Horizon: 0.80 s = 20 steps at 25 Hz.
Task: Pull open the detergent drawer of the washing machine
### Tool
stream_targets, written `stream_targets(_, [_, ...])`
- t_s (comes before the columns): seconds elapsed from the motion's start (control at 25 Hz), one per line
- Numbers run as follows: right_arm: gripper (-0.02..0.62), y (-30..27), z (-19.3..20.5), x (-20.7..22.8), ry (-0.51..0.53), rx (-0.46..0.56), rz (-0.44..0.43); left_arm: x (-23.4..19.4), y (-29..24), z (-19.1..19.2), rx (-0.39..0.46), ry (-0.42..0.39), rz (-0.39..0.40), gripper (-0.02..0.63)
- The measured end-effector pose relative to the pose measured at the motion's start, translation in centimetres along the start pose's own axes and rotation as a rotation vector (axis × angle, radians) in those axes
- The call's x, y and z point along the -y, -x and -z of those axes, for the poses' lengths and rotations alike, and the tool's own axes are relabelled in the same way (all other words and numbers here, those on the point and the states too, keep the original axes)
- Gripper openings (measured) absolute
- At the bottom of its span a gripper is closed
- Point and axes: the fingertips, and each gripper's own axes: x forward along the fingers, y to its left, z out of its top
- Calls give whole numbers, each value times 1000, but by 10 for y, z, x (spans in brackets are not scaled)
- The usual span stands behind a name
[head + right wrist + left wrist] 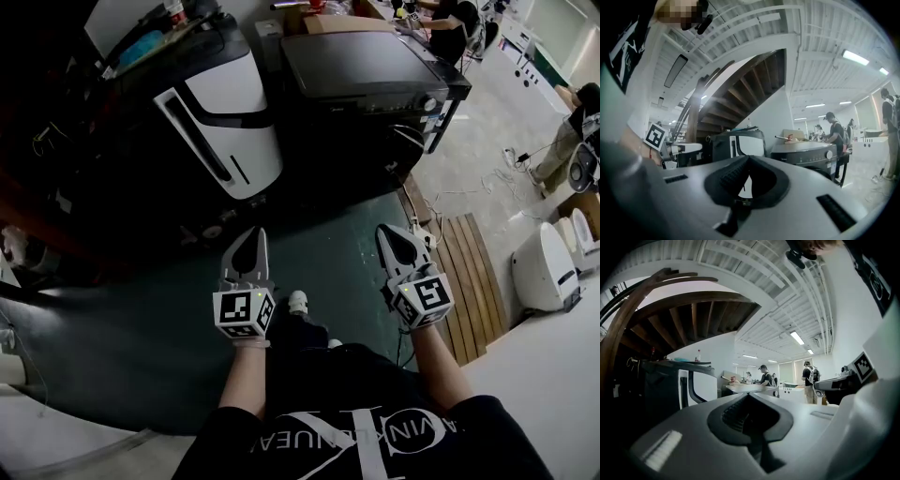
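Nearest in the head view, two grey hand-held grippers pointed level over a dark green floor mat, well short of the appliances. The left gripper was clenched on nothing. Its own view showed the jaws meeting tip to tip. The right gripper was likewise closed and empty.

Ahead stood a rounded white-and-black appliance and, just right of it, the black box-shaped washing machine. The head view showed mostly its flat top. The right gripper view showed its front, where the dark control strip faced the grippers. The strip's long axis ran left to right, with a round knob at the right end. The detergent drawer could not be picked out on that front. Farther off, people stood at tables.
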Motion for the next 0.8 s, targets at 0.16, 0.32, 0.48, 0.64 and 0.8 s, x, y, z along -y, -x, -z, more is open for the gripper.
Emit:
stream_targets(0.16, [11,2,-2,2,-4,7,4,2,0,0,-2,-2,6,9])
stream_targets(0.32, [11,4,-3,5,-11,18,6,5,-4,-2,9,3,12,21])
stream_targets(0.48, [11,8,-2,10,-1,11,13,8,-10,-7,20,13,13,124])
stream_targets(0.64, [11,10,0,15,-2,13,6,13,-16,-8,26,18,10,124])
stream_targets(0.8, [12,10,4,28,-6,4,13,18,-27,-2,9,21,13,124])
